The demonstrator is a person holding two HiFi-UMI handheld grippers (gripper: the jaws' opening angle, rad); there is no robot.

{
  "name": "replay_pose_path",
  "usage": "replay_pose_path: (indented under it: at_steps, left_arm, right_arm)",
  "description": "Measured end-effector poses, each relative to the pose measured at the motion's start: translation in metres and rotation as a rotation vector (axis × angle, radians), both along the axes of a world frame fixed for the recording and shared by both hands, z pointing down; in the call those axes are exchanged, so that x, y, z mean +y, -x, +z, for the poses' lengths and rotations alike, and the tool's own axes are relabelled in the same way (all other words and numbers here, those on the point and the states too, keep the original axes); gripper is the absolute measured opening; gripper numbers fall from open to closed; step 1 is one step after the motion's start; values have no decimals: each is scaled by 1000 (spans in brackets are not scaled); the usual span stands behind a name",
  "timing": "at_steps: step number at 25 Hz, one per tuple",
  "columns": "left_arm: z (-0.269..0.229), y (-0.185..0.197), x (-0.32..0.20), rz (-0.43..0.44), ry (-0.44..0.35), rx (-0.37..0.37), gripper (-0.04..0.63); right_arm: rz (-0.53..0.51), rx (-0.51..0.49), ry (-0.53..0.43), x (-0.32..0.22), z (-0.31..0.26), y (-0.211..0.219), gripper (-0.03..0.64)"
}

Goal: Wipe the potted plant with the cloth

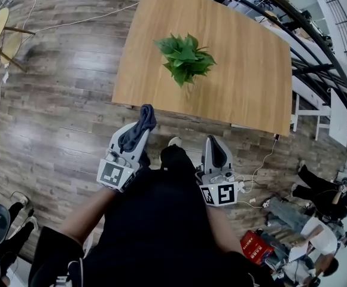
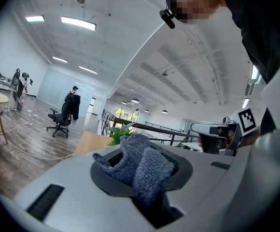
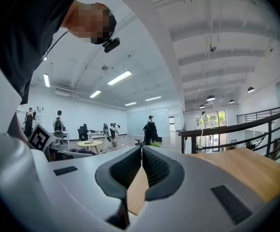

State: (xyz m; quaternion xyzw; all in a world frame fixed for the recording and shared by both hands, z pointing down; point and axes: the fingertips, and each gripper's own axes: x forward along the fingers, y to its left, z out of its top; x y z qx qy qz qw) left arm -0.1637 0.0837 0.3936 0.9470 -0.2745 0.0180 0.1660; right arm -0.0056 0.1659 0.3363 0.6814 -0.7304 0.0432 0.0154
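Ahead, the potted plant [image 1: 185, 58] awaits; my left gripper [image 1: 140, 129] clamps the cloth [image 2: 137, 163] ready, right gripper [image 3: 141, 166] closed, empty.

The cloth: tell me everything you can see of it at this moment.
The cloth is a dark grey-blue, nubby, terry-like fabric, bunched into a crumpled wad. The left tongs are shut on it. Its folds bulge up and forward out of the dark pads, with one loose end poking out to the side. It is held in the air at the near side of the table, apart from the plant, and touches nothing but the tongs.
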Motion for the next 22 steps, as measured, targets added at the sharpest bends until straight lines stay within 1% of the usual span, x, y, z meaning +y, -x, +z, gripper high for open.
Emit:
replay_pose_path:
  at_steps: [3,6,9,11,13,16,19,22]
  left_arm:
    - [3,-6,-8,-19,-10,3,112]
    - [9,-14,-22,-59,-1,-16,114]
    - [14,-28,-34,-89,-4,-27,114]
    - [14,-38,-41,-116,17,-21,113]
    - [16,-48,-53,-130,5,-22,114]
    - [32,-61,-67,-158,-13,-67,114]
    - [45,-71,-78,-219,9,-95,114]
    - [63,-79,-85,-238,11,-137,114]
  right_arm:
    - [-25,-4,-12,-14,0,-10,19]
    - [-60,-16,-23,-31,5,-21,20]
    - [-94,-18,-33,-47,10,-40,19]
    - [-113,-28,-42,-57,11,-53,20]
    - [-135,-32,-54,-70,14,-64,18]
    - [-177,-18,-41,-89,31,-79,20]
    - [-230,-20,-18,-103,54,-96,20]
    - [-296,-25,-2,-114,73,-109,20]
